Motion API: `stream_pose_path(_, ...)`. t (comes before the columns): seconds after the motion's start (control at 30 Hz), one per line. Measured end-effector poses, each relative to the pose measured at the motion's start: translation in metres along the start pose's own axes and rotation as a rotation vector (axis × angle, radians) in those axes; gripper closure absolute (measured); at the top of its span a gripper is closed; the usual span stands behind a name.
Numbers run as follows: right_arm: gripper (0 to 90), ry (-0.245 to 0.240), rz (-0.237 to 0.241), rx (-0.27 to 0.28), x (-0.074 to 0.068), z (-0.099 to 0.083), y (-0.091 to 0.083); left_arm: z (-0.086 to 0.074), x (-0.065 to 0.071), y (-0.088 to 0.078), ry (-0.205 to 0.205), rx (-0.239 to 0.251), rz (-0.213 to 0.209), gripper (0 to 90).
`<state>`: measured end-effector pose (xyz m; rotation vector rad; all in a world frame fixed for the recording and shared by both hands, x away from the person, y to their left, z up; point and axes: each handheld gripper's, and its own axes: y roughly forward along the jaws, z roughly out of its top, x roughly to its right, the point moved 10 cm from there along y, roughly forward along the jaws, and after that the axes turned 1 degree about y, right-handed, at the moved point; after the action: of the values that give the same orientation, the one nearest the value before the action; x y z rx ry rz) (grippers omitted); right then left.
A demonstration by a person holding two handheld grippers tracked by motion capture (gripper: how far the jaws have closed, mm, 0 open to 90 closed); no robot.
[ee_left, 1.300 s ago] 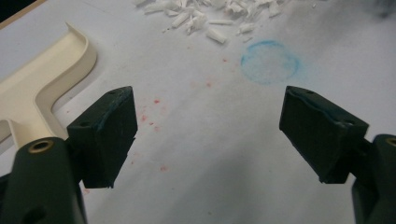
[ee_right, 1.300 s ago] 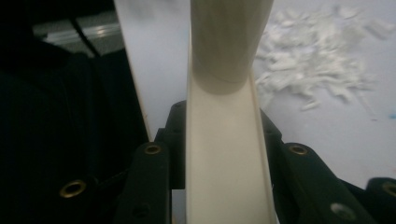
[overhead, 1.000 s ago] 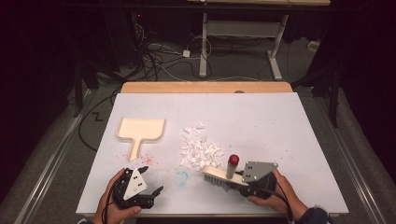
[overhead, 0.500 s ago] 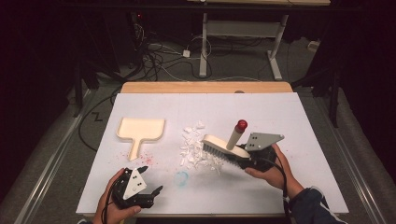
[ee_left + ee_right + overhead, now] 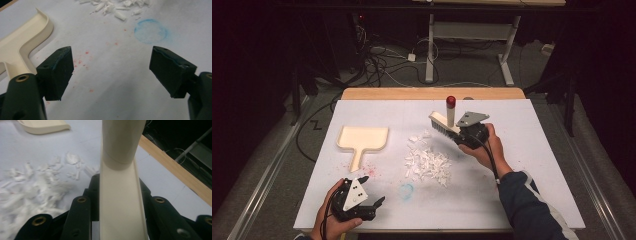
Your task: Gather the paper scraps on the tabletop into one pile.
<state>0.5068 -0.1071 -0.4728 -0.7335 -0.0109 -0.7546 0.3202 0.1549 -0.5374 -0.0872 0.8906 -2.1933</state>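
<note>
A cream hand brush (image 5: 446, 124) with a red-tipped handle (image 5: 451, 101) is held above the table beyond the paper pile, with my right gripper (image 5: 464, 132) shut on it. In the right gripper view its cream back (image 5: 120, 202) runs up between the jaws. White paper scraps (image 5: 427, 162) lie heaped mid-table, also seen in the right gripper view (image 5: 32, 192). A cream dustpan (image 5: 362, 140) lies flat at the left, its edge in the left gripper view (image 5: 22, 47). My left gripper (image 5: 372, 192) rests near the front left edge, open with nothing between the jaws (image 5: 110, 72).
A white sheet (image 5: 532, 150) covers the table, with a wooden strip (image 5: 432, 93) at its far edge. A blue chalky ring (image 5: 406, 190) and red specks (image 5: 372, 170) mark the sheet near the left gripper. Cables and desk legs stand on the floor beyond.
My right gripper has carried the brush away from the front edge, over the paper pile to its far side, and lifted it. The left gripper has barely moved.
</note>
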Motion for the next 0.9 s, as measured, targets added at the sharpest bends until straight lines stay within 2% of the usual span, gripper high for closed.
stream_pose_path(0.03, 68.3, 0.002, -0.021, -0.005, 0.005, 0.001, 0.014, 0.0, -0.001, 0.0, -0.007, 0.002, 0.002, 18.6)
stream_pose_path(0.07, 68.3, 0.002, -0.021, -0.005, 0.005, 0.001, 0.014, 0.0, -0.002, 0.0, -0.015, 0.005, -0.002, 18.6)
stream_pose_path(0.13, 68.3, -0.003, -0.014, -0.012, 0.008, 0.004, 0.027, -0.001, -0.003, 0.0, -0.023, 0.004, 0.0, 18.6)
stream_pose_path(0.2, 68.3, -0.001, -0.027, -0.008, 0.011, 0.01, 0.039, -0.003, -0.003, 0.0, -0.024, -0.002, -0.002, 18.6)
stream_pose_path(0.3, 68.3, -0.001, -0.023, 0.002, 0.01, 0.019, 0.055, -0.004, -0.002, 0.001, -0.026, -0.008, -0.005, 18.6)
stream_pose_path(0.4, 68.3, -0.019, 0.013, 0.017, 0.001, 0.028, 0.068, -0.006, 0.0, 0.002, -0.02, -0.015, -0.013, 18.7)
stream_pose_path(0.5, 68.4, -0.104, 0.045, 0.027, -0.017, 0.03, 0.081, -0.007, 0.002, 0.002, -0.006, -0.019, -0.015, 18.7)
stream_pose_path(0.57, 68.3, -0.121, 0.091, 0.024, -0.029, 0.03, 0.084, -0.007, 0.003, 0.001, -0.004, -0.018, -0.017, 18.7)
stream_pose_path(0.63, 68.2, -0.18, 0.125, 0.006, -0.042, 0.029, 0.085, -0.008, 0.003, 0.0, -0.003, -0.017, -0.017, 18.7)
stream_pose_path(0.67, 68.1, -0.213, 0.161, 0.006, -0.05, 0.028, 0.083, -0.009, 0.003, -0.001, -0.003, -0.018, -0.018, 18.7)
stream_pose_path(0.7, 68.1, -0.213, 0.161, 0.006, -0.05, 0.028, 0.083, -0.008, 0.002, -0.001, 0.008, -0.014, -0.013, 18.7)
stream_pose_path(0.77, 68.0, -0.23, 0.198, 0.015, -0.057, 0.025, 0.077, -0.009, 0.003, -0.002, 0.001, -0.02, -0.017, 18.7)
stream_pose_path(0.8, 67.9, -0.241, 0.235, 0.009, -0.062, 0.023, 0.073, -0.009, 0.003, -0.002, 0.002, -0.019, -0.016, 18.7)
stream_pose_path(0.87, 67.9, -0.299, 0.259, 0.012, -0.067, 0.019, 0.064, -0.007, 0.002, -0.003, 0.01, -0.007, -0.01, 18.7)
stream_pose_path(0.9, 67.8, -0.313, 0.284, 0.009, -0.071, 0.016, 0.059, -0.007, 0.002, -0.003, 0.01, -0.005, -0.008, 18.7)
